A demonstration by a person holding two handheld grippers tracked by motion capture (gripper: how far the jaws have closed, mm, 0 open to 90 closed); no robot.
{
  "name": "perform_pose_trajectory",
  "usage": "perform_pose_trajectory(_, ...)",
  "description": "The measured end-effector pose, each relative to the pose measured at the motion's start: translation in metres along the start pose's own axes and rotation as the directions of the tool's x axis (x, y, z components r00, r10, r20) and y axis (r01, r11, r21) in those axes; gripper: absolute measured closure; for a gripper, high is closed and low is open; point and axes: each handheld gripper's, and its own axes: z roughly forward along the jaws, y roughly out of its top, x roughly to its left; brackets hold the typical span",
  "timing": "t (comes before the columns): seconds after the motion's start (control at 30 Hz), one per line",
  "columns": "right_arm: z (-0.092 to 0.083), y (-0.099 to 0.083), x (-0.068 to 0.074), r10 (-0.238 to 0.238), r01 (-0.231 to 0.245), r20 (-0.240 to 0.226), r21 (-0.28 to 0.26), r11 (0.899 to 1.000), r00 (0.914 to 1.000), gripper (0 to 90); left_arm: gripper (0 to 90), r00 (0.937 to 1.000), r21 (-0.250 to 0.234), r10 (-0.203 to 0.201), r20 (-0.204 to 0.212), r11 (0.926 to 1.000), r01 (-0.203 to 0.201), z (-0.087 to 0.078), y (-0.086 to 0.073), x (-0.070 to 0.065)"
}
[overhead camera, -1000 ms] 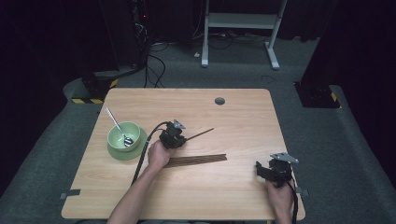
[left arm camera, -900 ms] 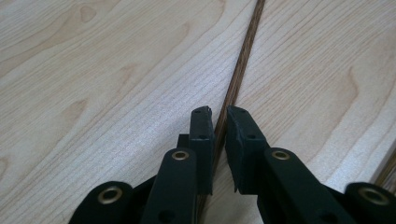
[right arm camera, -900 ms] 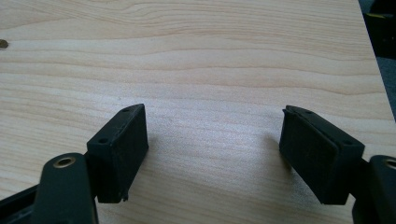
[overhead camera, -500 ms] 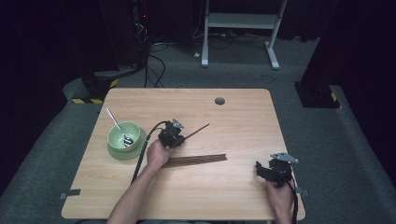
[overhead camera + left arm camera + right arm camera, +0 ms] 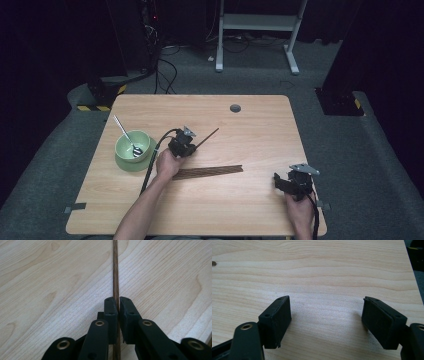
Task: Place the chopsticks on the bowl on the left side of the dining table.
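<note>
Pale wood tabletop (image 5: pixel 250 200) in a dark room, and one thin brown stick (image 5: pixel 115 270) clamped in your left tool (image 5: pixel 192 145).

The tabletop has light grain, a small round dark hole (image 5: pixel 235 108) near its far edge, and grey carpet around it; behind it you see black equipment with cables and a white frame (image 5: pixel 257 22) on the floor. On the left part of the tabletop stands a green bowl (image 5: pixel 125 145) on a green saucer (image 5: pixel 127 164), and a spoon (image 5: pixel 126 136) leans inside the bowl with its handle pointing up and away. Your left tool has just closed together on the stick, which points away over the tabletop, just beyond a bundle of similar sticks (image 5: pixel 210 172) lying flat near your left hand (image 5: pixel 167 164). Your right tool (image 5: pixel 325 320) rests near the right near corner, its jaws wide apart with bare wood between them.
</note>
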Motion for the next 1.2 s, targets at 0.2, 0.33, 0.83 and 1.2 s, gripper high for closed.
perform_pose_trajectory(0.2, 0.0, 0.0, 0.0, 0.0, 0.0, 0.0, 0.0, 1.0, 1.0, 23.4, 84.0, 1.0, -0.004, -0.003, 0.008, 1.0, 0.003, 0.0, -0.001, 0.002)
perform_pose_trajectory(0.33, 0.0, 0.0, 0.0, 0.0, 0.0, 0.0, 0.0, 1.0, 1.0, 23.4, 84.1, 1.0, -0.003, 0.002, 0.0, 1.0, -0.002, 0.0, -0.001, 0.001)
perform_pose_trajectory(0.83, 0.0, 0.0, 0.0, -0.002, 0.002, -0.001, 0.0, 1.0, 1.0, 23.4, 84.2, 0.9997, -0.037, -0.024, 0.002, 0.999, 0.024, -0.02, 0.0, 0.007)
perform_pose_trajectory(1.2, 0.0, 0.0, 0.0, -0.002, 0.002, -0.001, -0.001, 1.0, 1.0, 23.5, 84.2, 0.9992, -0.055, -0.038, 0.012, 0.9977, 0.038, -0.03, 0.001, 0.01)
